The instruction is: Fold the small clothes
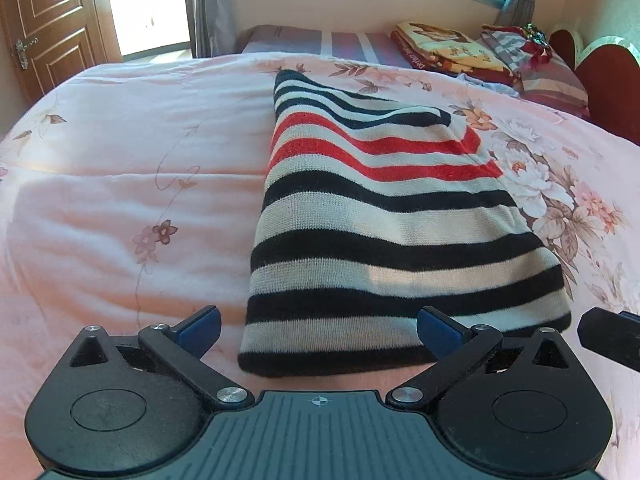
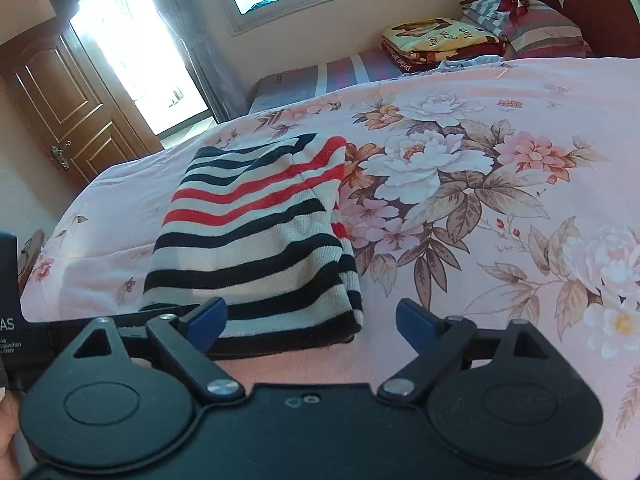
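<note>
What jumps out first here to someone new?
The striped sweater, folded, black, cream and red, lies mid-bed on the pink floral quilt. Both grippers, left and right, hang open at its near edge, holding nothing. Folded blankets are stacked by the headboard, under the window.

Folded yellow blanket [image 2: 430, 38] by the pillows carries upside-down print; only "love" is legible. Black device [image 2: 12, 320] at left edge: "AS", small lines below partly readable.

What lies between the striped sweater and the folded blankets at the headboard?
Only bare floral quilt lies between the sweater and the blankets, seen clearly in the right wrist view.
</note>
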Demonstrator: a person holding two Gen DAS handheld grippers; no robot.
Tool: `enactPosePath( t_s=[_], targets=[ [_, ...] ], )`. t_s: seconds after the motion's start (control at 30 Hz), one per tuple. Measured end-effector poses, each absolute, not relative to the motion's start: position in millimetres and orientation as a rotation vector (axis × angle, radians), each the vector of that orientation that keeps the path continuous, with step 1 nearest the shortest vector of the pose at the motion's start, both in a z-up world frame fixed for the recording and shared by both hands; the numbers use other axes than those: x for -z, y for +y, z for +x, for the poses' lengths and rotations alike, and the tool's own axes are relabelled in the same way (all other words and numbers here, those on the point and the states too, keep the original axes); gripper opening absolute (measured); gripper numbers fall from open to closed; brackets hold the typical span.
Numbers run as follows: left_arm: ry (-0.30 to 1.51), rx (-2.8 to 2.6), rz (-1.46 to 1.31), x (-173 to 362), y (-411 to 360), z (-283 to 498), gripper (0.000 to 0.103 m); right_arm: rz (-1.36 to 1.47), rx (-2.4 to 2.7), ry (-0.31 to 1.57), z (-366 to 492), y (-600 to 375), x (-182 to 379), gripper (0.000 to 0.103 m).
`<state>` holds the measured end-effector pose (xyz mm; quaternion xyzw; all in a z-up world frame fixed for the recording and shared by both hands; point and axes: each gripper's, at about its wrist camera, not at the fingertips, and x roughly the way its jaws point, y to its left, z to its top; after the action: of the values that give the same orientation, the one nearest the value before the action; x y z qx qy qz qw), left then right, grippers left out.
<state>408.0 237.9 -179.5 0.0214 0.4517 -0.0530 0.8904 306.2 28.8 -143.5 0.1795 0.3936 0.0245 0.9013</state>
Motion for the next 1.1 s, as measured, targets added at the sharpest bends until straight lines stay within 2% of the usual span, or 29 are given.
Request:
enactPosePath(
  t_s=[0.27, 0.6, 0.83, 1.1],
  targets=[
    [0.765, 0.028, 0.115, 111.0, 240.2, 310.1, 0.103, 0.354, -0.193, 0.777, 235.1, 18.6, 99.5, 0.102],
    [0.677, 0.022, 0.087, 41.5, 231.8, 166.0, 0.103, 0.184, -0.166, 0.734, 128.9, 25.2, 44.5, 0.102],
    [0.610, -0.015, 0.076, 9.3, 236.4, 95.0, 0.103, 0.064, -0.084, 0.545, 63.4, 29.4, 6.2, 0.102],
    [0.617, -0.014, 0.027, -0.6, 239.9, 60.3, 0.103, 0.058, -0.067, 0.482, 31.6, 23.2, -8.7, 0.102]
  ],
)
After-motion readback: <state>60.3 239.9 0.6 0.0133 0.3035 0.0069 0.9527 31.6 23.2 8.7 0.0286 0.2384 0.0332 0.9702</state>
